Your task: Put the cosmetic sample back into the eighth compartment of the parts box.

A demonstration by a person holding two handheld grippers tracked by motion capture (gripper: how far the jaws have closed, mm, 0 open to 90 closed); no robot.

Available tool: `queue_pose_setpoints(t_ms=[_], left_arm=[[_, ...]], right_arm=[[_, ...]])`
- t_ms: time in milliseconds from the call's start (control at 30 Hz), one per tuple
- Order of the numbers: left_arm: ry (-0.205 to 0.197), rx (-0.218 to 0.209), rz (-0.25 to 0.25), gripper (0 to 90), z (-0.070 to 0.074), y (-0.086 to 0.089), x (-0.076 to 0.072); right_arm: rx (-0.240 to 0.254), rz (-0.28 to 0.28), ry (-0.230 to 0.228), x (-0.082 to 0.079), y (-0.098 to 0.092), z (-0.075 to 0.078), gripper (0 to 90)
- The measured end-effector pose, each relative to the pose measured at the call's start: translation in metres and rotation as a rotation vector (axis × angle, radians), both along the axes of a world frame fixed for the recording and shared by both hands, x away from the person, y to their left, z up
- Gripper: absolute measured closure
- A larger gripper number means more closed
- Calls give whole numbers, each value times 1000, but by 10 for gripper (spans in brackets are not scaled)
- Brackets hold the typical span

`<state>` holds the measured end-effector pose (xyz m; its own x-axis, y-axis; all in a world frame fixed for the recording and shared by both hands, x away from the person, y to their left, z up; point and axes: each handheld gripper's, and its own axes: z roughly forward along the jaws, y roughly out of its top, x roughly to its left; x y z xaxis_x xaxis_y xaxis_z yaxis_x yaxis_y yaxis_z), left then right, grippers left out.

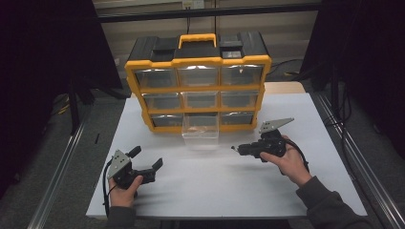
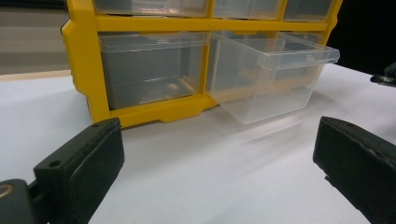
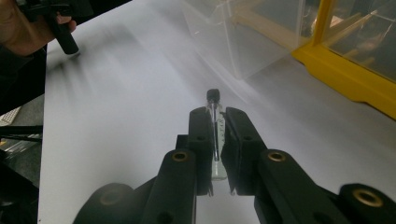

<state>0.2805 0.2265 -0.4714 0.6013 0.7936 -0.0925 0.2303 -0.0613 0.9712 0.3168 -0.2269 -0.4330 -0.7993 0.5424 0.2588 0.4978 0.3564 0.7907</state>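
A yellow and black organizer [image 1: 198,81] with clear drawers stands at the back of the white table [image 1: 215,186]. Its bottom middle drawer [image 1: 200,131] is pulled out over the table and looks empty [image 2: 271,79]. My right gripper [image 3: 215,113] is shut on a small glass vial [image 3: 214,100] with a black cap, which pokes out past the fingertips. In the high view that gripper [image 1: 236,149] points left, just right of the pulled-out drawer. My left gripper [image 1: 148,157] rests near the front left with its jaws wide open and nothing between them [image 2: 219,163].
The organizer's other drawers [image 2: 149,70] are pushed in. The white table ends in edges at the left, right and front, with dark floor and metal rails [image 1: 57,171] on both sides. A hand holding the left gripper [image 3: 60,28] appears far off in the right gripper view.
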Motion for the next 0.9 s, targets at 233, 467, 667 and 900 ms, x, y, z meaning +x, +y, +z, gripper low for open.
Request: queue_pose_setpoints(t_ms=[233, 467, 667, 900], left_arm=[[0, -1, 0, 20, 0, 0, 0], [0, 4, -2, 20, 0, 1, 0], [-3, -7, -4, 20, 1, 1, 0], [-4, -6, -6, 20, 1, 1, 0]], right_arm=[[5, 4, 2, 2, 1, 6, 815], [-2, 12, 0, 3, 2, 10, 815], [-4, 20, -3, 5, 5, 16, 815], [-9, 25, -3, 9, 7, 20, 815]])
